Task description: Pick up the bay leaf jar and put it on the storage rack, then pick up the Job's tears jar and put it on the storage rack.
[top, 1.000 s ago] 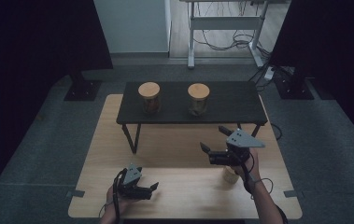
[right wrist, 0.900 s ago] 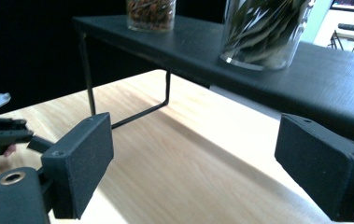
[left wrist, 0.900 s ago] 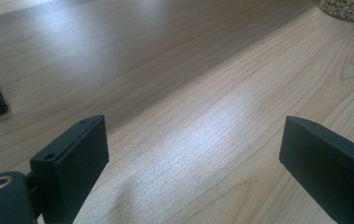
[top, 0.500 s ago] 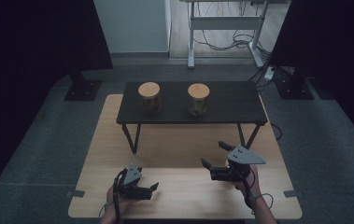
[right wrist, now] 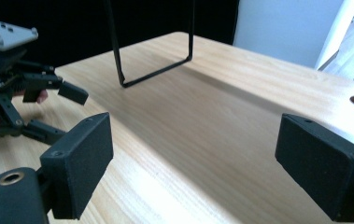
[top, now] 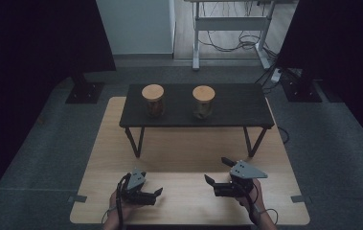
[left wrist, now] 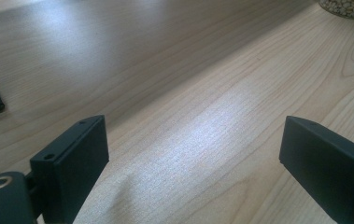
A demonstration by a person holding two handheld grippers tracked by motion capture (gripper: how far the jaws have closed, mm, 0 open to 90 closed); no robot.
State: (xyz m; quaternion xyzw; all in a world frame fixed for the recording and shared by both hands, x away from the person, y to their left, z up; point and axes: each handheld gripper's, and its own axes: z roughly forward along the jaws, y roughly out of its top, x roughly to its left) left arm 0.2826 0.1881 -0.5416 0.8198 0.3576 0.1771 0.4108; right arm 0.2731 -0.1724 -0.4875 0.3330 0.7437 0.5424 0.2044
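**Both claws down low, jars waiting up on the shelf**

While your left gripper (top: 146, 195) sat low over the wooden table (top: 188, 201), its jaws stood wide apart with nothing but bare wood grain between them in the left gripper view. You parked it there, I'd judge, as a rest pose close to your body. Moving right, your right gripper (top: 220, 178) hovered just over the same boards near the front edge, jaws spread just as wide, nothing caught between the pads; in the right gripper view it looked across at the left gripper (right wrist: 30, 100) and at a thin black leg of the small black bench (top: 246, 108).

And the prizes? The left jar (top: 153, 99) and the right jar (top: 203, 101), each capped with a round wooden lid, stood upright on that bench, side by side but apart. Both were well beyond your claws, higher up and farther from you. The right jar lay roughly ahead of your right gripper, so that looked the natural first reach.
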